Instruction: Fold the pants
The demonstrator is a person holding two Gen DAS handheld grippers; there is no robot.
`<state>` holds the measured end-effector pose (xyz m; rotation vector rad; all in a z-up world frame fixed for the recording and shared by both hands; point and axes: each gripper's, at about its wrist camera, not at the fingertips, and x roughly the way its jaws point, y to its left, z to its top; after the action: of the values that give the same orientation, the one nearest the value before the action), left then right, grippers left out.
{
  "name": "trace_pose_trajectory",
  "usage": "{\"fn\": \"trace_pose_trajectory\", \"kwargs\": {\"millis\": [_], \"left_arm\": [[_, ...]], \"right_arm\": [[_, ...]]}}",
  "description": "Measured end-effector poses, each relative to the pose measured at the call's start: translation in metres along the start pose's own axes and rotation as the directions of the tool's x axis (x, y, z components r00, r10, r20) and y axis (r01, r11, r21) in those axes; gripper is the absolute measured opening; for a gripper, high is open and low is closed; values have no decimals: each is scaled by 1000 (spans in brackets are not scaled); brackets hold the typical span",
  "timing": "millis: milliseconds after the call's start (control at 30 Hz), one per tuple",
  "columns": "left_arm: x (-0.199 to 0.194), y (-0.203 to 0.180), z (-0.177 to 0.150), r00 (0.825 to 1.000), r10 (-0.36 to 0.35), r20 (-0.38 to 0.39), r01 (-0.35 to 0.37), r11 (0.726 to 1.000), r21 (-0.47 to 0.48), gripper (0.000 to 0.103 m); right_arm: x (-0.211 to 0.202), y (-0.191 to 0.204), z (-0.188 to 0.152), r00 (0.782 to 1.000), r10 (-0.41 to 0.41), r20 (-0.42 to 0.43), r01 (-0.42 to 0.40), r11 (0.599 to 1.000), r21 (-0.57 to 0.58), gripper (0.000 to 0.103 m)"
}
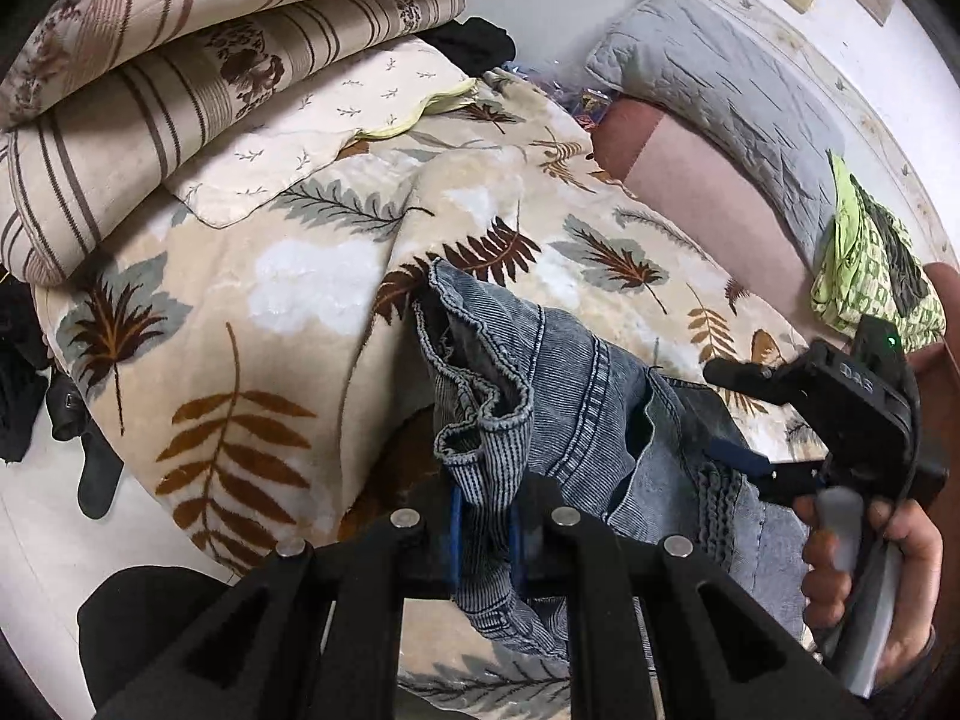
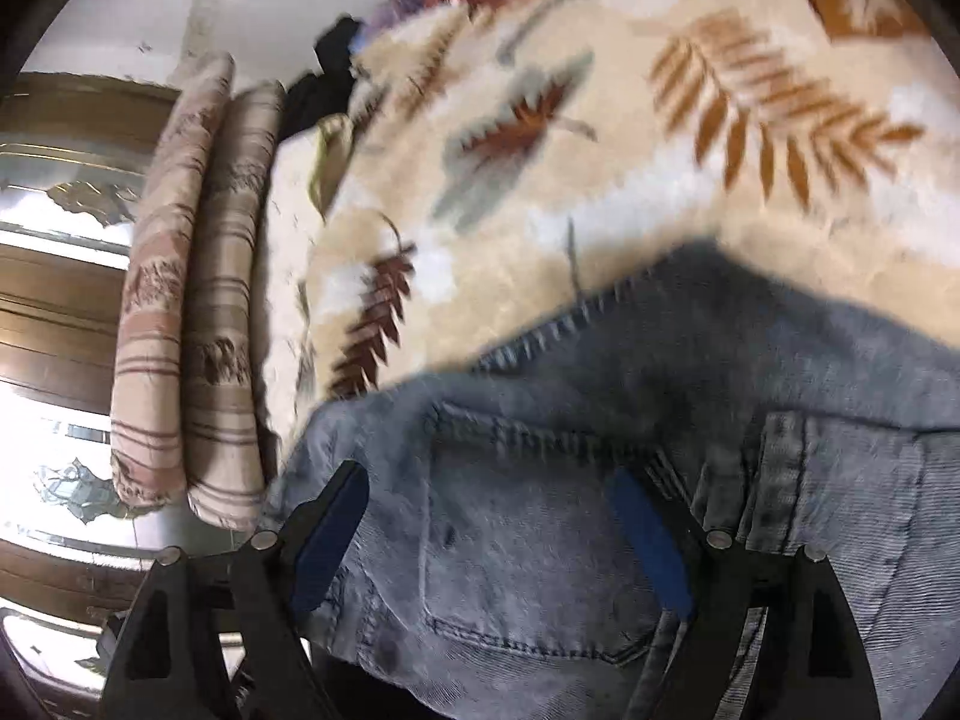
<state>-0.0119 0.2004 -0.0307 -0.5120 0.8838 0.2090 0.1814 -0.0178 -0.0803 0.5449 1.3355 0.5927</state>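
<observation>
Faded blue jeans [image 1: 576, 408] lie bunched on a leaf-patterned blanket [image 1: 288, 276]. My left gripper [image 1: 486, 516] is shut on a gathered fold of the jeans, which rises between its blue pads. My right gripper [image 1: 738, 414] shows at the right of the left wrist view, jaws spread wide over the denim. In the right wrist view the right gripper [image 2: 498, 516] is open, its blue-padded fingers [image 2: 327, 534] on either side of a back pocket of the jeans [image 2: 540, 552]. That view is motion blurred.
Striped folded quilts [image 1: 180, 78] are stacked at the back left. A grey pillow [image 1: 720, 96] and a pink one [image 1: 696, 180] lie at the back right, next to a green patterned cloth [image 1: 864, 264]. Dark clothes [image 1: 78, 438] hang by the bed's left edge.
</observation>
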Motion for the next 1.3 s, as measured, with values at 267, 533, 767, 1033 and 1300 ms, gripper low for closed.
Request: {"fn": "trace_pose_trajectory", "kwargs": {"millis": [267,533,767,1033,1300], "left_arm": [[0,-3,0,1000,14,-2,-14,1000,20,12],[-3,-13,1,999,34,15,-35,998,51,12],[-5,-33,2,997,72,30,-75,992,101,12],[-25,-72,2,993,75,92,-90,980,176,12],[-58,-199,-44,983,-62,171,-33,863,503,12]], "right_arm": [[16,-3,2,996,-62,-69,61,998,-18,94],[-81,-51,-63,999,19,33,-19,1000,-12,94],[-98,-119,-118,998,29,51,-32,998,61,94],[-150,-149,-136,982,-15,186,-11,990,138,97],[-192,-188,-155,944,77,322,-158,960,232,96]]}}
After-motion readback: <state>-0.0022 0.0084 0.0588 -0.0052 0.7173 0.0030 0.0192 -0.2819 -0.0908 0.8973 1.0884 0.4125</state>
